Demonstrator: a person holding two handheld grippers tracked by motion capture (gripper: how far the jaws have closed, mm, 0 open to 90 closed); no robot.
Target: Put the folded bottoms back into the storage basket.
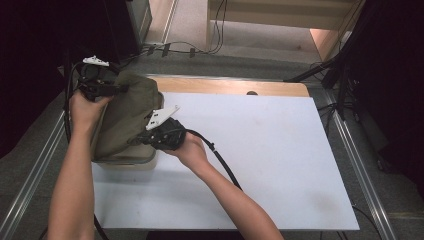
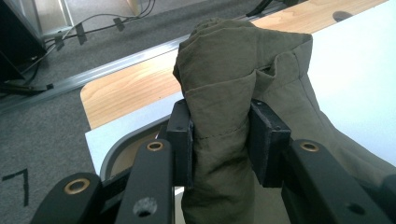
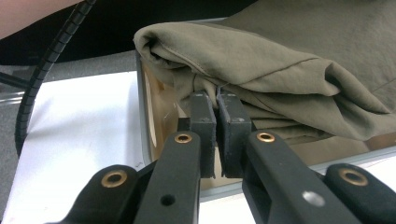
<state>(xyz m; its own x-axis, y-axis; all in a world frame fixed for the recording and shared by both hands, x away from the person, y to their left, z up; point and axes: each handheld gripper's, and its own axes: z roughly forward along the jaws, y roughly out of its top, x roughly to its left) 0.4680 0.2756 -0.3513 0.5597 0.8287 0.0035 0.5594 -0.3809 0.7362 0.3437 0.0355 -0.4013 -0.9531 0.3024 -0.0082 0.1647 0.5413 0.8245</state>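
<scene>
At the left of the high view, an olive cloth (image 1: 125, 115) lay heaped over a grey tray (image 1: 131, 161) at the left edge of the white tabletop (image 1: 260, 160). The left claw (image 1: 121, 88) met the cloth's upper end, the right claw (image 1: 141, 140) its lower edge; hands hid both grips there. The left gripper view showed that claw (image 2: 219, 140) pinching a thick fold of cloth. The right gripper view showed its claw (image 3: 216, 133) pressed nearly together on a thin edge, above the tray's wooden floor (image 3: 163, 116). Cables (image 1: 190, 50) crossed the floor at the top.
</scene>
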